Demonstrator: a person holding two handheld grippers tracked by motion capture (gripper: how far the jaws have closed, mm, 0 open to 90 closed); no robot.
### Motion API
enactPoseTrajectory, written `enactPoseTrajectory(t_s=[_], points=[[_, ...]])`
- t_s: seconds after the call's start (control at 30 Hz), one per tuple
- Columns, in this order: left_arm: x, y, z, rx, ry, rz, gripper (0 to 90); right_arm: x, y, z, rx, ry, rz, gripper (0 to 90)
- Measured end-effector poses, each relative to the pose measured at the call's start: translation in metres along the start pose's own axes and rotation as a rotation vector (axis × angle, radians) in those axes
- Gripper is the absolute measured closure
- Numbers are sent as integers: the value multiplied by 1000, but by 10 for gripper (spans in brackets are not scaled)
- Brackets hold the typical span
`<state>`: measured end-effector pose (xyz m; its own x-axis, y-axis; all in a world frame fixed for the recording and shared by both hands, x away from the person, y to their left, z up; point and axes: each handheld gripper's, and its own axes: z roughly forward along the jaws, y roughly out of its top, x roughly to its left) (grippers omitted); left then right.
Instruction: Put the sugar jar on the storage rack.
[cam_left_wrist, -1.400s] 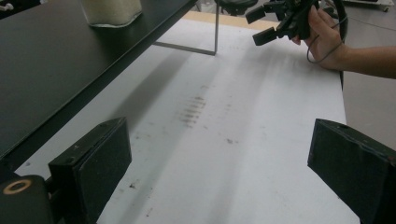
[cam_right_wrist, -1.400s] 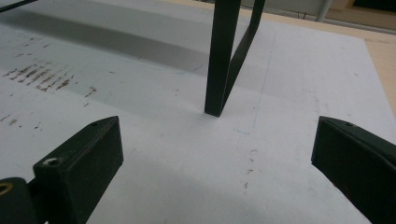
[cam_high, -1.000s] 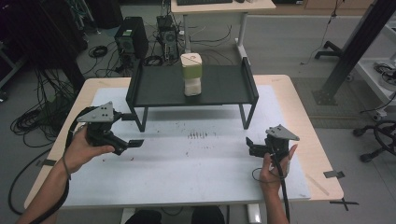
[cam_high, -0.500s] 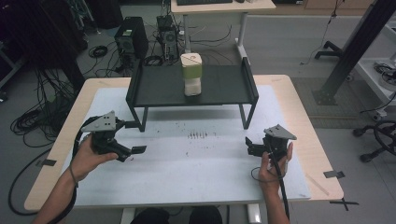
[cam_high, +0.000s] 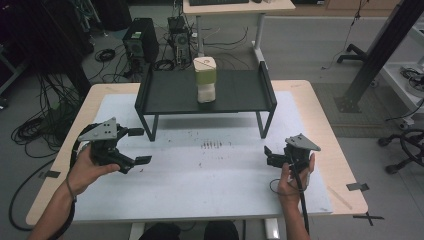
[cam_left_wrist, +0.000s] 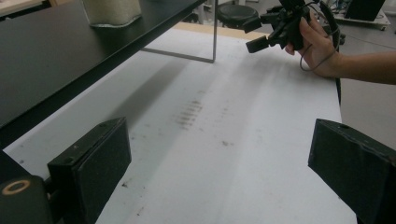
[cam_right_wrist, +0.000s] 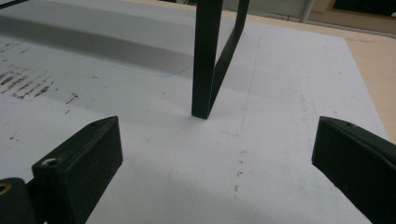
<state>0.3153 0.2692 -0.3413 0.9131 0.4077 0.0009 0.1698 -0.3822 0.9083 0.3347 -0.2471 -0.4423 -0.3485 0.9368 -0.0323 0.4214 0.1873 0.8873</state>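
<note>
a: two grippers, both empty. the left gripper (cam_high: 136, 146) has its jaws spread wide with bare mat between them, and the right gripper (cam_high: 270, 156) is spread the same way over the white mat (cam_high: 210, 180).

b: and the thing they'd go for?

a: the carton (cam_high: 205, 79), cream with a green band. it stands upright on the black shelf (cam_high: 235, 95), near its middle, beyond both hands and raised above the mat.

b: so its long axis is vertical?

a: yes, so i'd judge a level approach from the side, jaws straddling its width.

b: which hand is nearer?

a: roughly even. the carton sits a touch left of the shelf's centre, and in the left gripper view its base (cam_left_wrist: 112, 10) shows up and to the left of the jaws. the right gripper faces the shelf's leg (cam_right_wrist: 205, 60) instead. i'd favour the left.
</note>
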Motion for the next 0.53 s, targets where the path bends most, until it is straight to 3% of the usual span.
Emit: enactPoseTrajectory(t_s=[0.53], points=[[0, 6, 8, 10, -15, 9, 60, -1, 0, -3, -22, 9, 7, 17]])
